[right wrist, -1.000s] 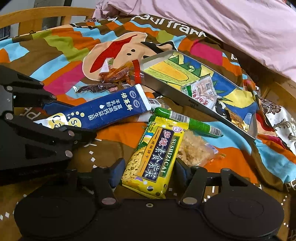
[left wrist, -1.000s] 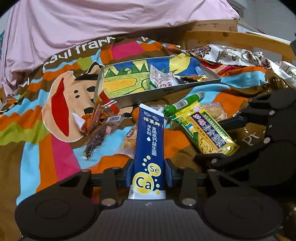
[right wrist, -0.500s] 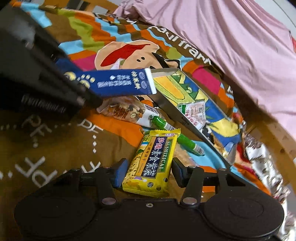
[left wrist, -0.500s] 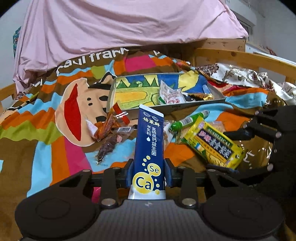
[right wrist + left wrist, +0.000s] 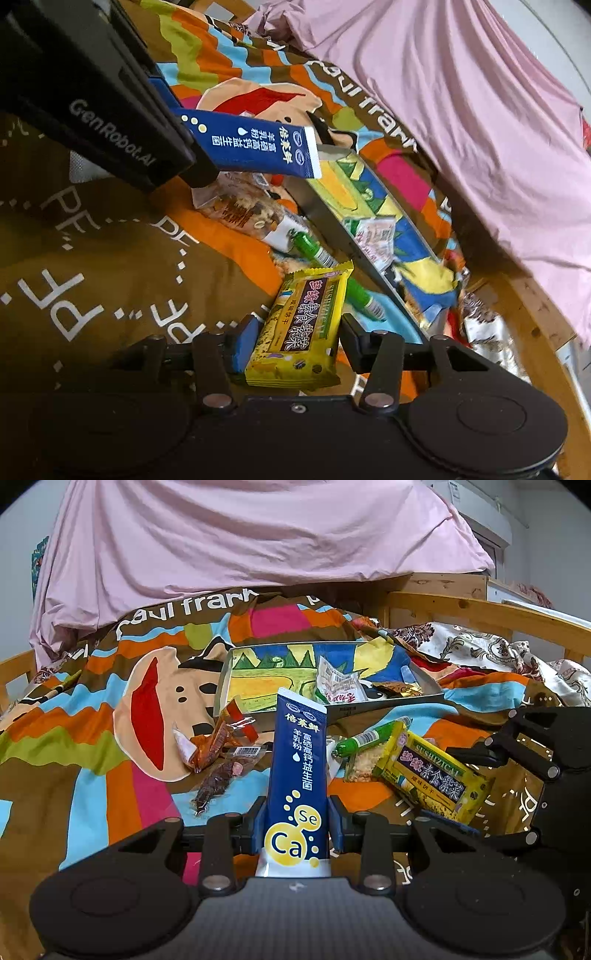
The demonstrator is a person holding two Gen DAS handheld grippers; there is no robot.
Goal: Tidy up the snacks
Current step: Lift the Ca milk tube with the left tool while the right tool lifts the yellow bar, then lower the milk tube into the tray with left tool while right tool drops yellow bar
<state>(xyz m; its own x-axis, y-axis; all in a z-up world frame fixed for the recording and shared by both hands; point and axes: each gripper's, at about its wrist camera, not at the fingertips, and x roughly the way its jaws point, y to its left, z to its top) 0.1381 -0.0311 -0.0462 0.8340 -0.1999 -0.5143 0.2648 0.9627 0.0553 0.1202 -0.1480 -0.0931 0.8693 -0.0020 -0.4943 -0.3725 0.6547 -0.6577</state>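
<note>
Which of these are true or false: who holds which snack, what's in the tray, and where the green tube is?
1. The left gripper holds the blue sachet. True.
2. The right gripper is empty. False: it grips the yellow biscuit pack.
3. The tray already holds a few wrappers. True.
4. The green tube lies inside the tray. False: it lies on the blanket in front of the tray.
</note>
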